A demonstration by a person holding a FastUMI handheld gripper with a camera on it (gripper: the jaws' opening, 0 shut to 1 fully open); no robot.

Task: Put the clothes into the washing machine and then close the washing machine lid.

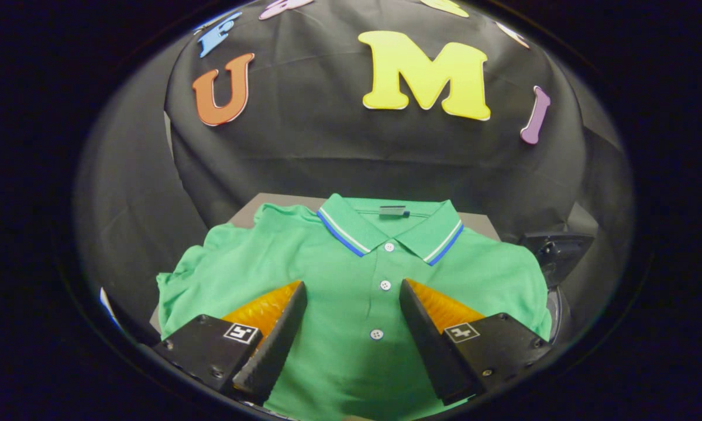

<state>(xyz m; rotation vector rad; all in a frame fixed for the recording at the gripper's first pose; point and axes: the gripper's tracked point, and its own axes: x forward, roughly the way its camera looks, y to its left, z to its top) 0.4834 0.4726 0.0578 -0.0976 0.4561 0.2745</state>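
Spread flat over a grey table [479, 222], filling nearly all of its top: green polo shirt [304, 263], collar away from the gripper, hem toward it, one sleeve bunched and drooping over the near corner beside one finger. Beyond the shirt's far shoulder, off to the side: a dark rounded object [556, 251], possibly part of the washing machine, too cut off to say for sure. Down the middle of the shirt: button placket [384, 286], three pale buttons in a row, running straight between the two fingers. At the far end: striped collar [389, 231] with a small label inside the neck.

Low over the chest of the shirt: gripper [354, 307], fingers spread wide, one either side of the placket, nothing pinched between them; whether the tips touch the cloth cannot be told.

Judged soft, light and limp: no stiffness to lift by, likely to sag and trail once raised, so hem and sleeves may drag or snag on the table edge. Knit looks grippy rather than slick, so a pinch should hold. Best hold probably a gathered fold at mid-chest, right across the placket where the doubled cloth gives more bulk, pressing down first to bunch fabric between the closing fingers. Task barely begun: shirt not yet lifted
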